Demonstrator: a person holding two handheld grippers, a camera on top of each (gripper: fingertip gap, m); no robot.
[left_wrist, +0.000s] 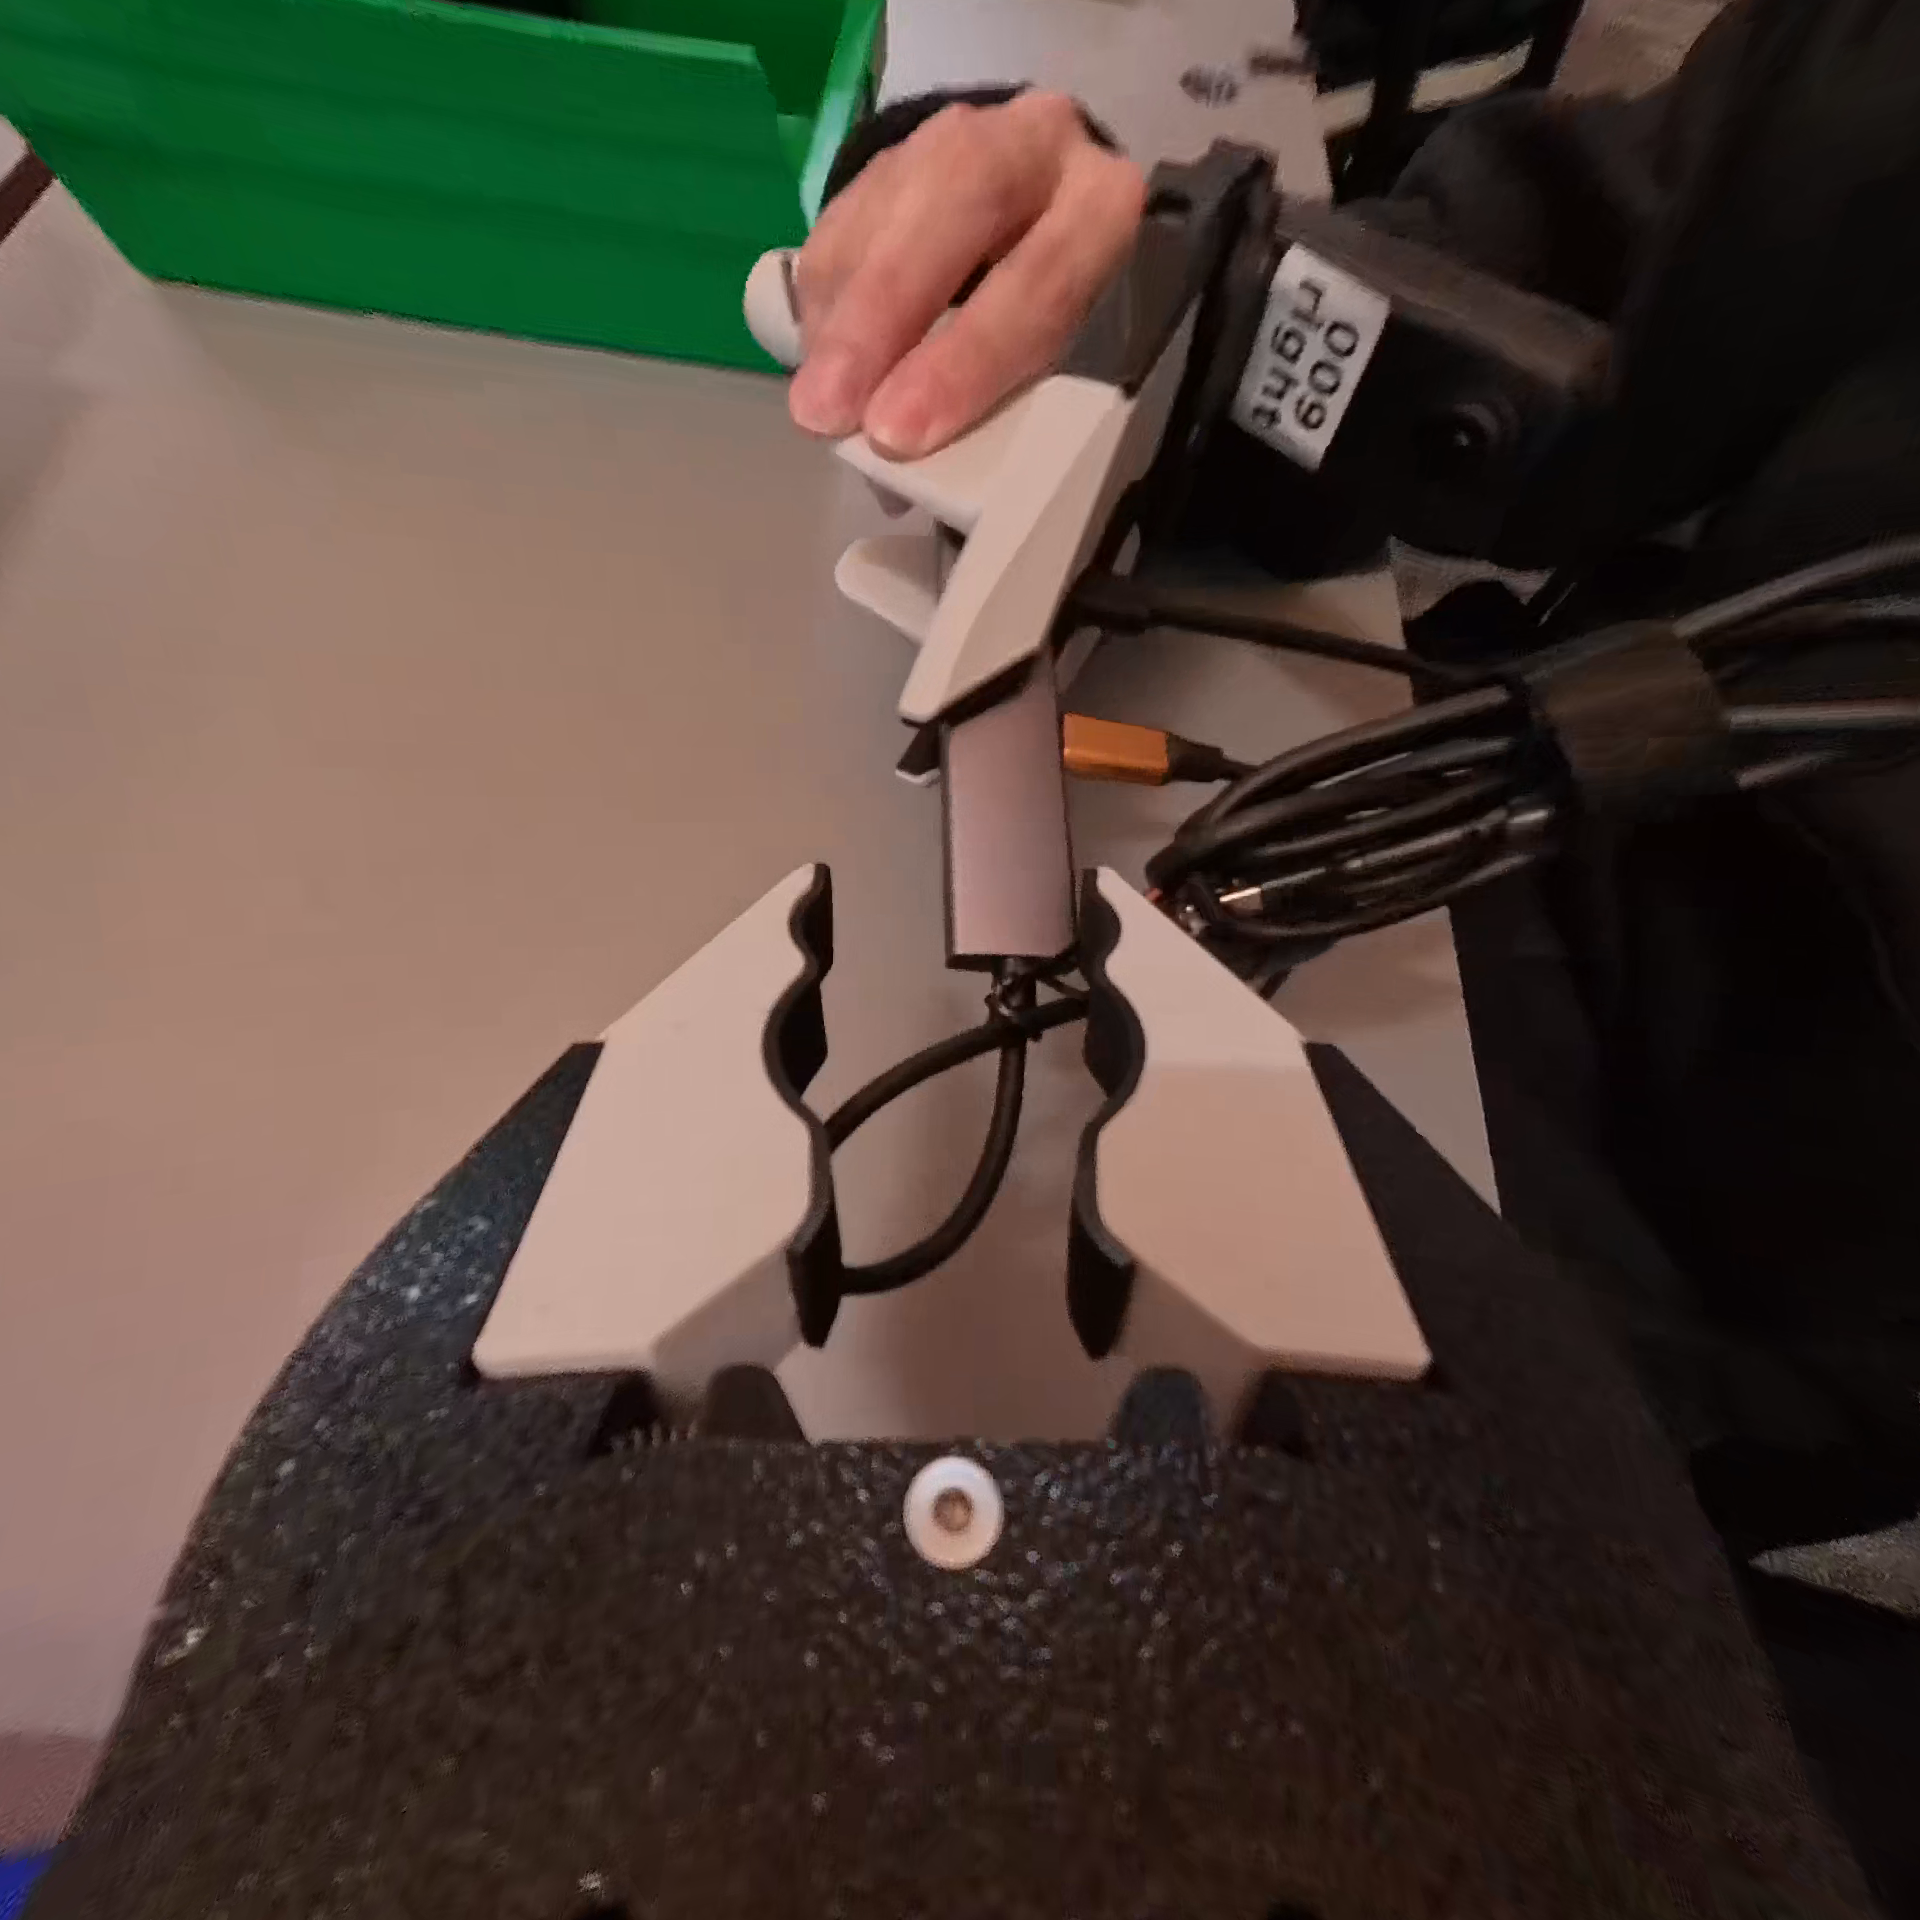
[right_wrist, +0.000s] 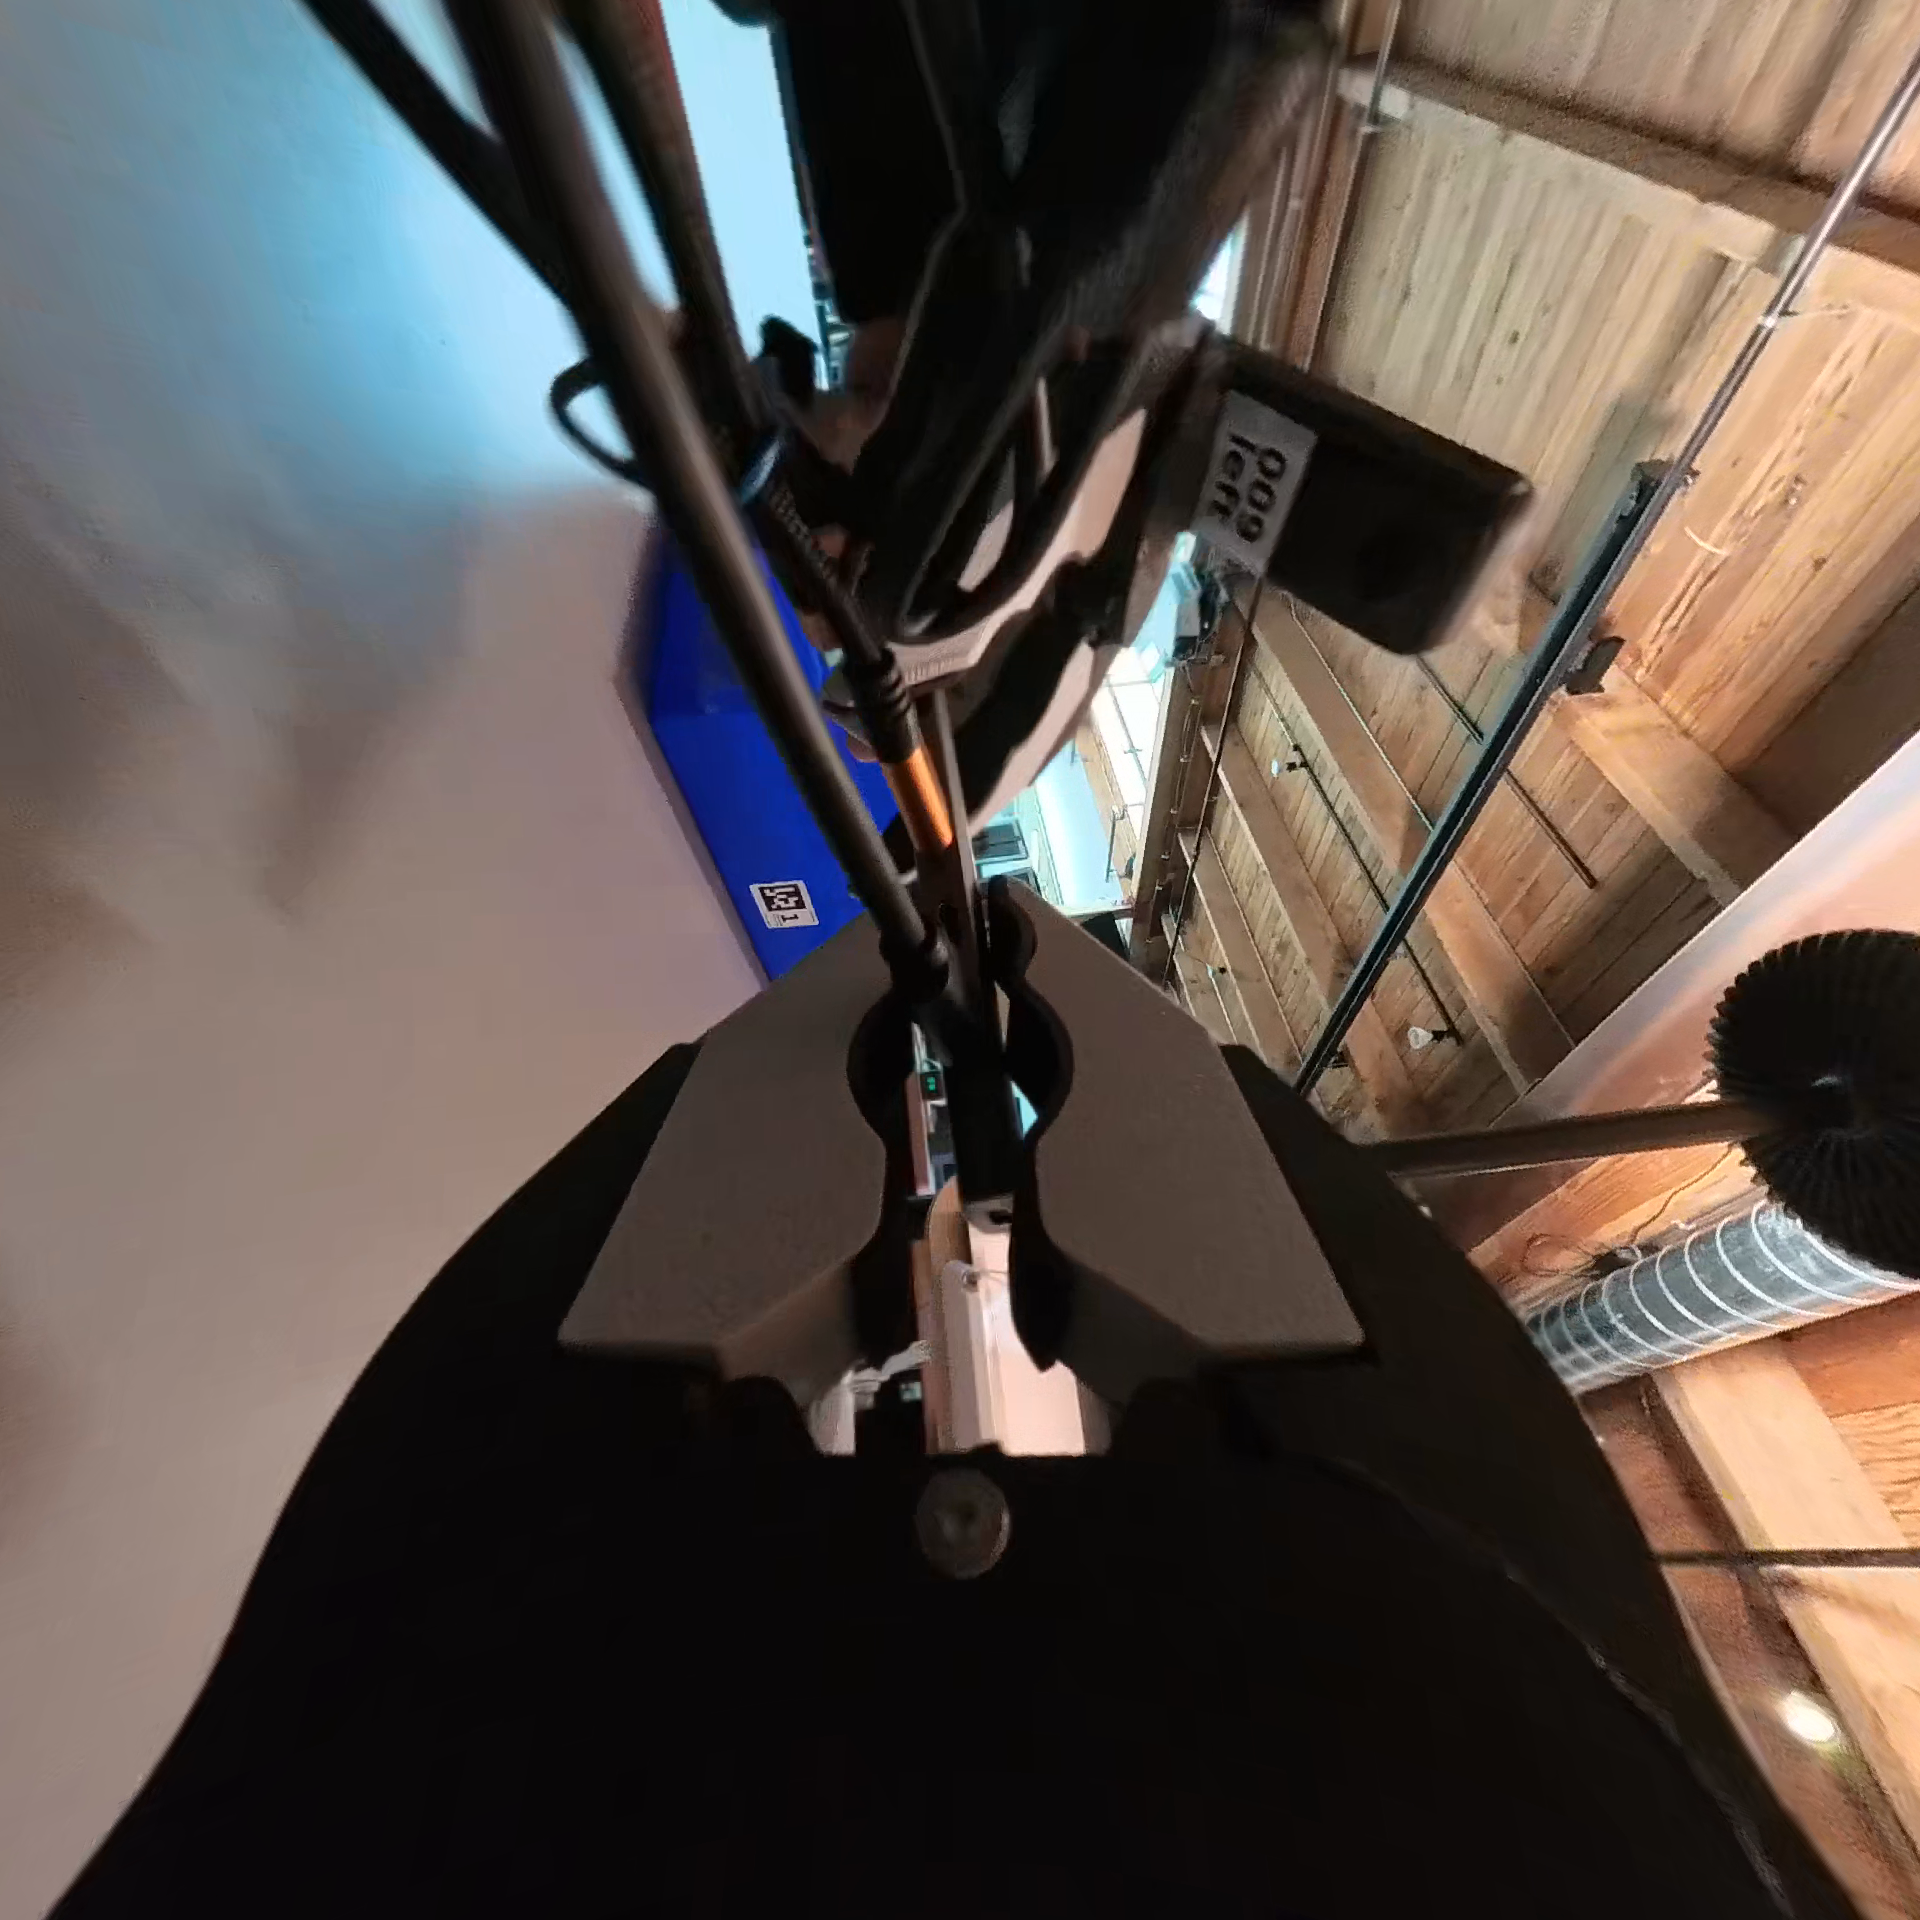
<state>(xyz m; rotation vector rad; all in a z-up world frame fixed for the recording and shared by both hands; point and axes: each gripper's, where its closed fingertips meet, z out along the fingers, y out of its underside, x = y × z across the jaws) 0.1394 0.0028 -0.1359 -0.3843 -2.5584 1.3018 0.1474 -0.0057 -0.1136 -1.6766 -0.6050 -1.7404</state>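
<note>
My right gripper (right_wrist: 961, 925) is shut on a slim grey adapter (left_wrist: 1006, 831) and holds it above the table. In the left wrist view it (left_wrist: 971, 696) comes down from the upper right, with a hand (left_wrist: 935, 281) on it. An orange plug (left_wrist: 1117, 748) sits in the adapter's side and also shows in the right wrist view (right_wrist: 923, 795). The adapter's short black cable (left_wrist: 935, 1174) loops down between the fingers of my open left gripper (left_wrist: 956, 883). The adapter's lower end hangs between the left fingertips.
A strapped bundle of black cables (left_wrist: 1558, 748) lies on the grey table (left_wrist: 364, 779) to the right. A green box (left_wrist: 416, 156) stands at the back left. A blue bin (right_wrist: 727, 748) shows in the right wrist view, with wooden ceiling boards (right_wrist: 1507, 260) and a silver duct (right_wrist: 1714, 1288). Only a small space, under 4 cm, lies between the two pairs of fingers.
</note>
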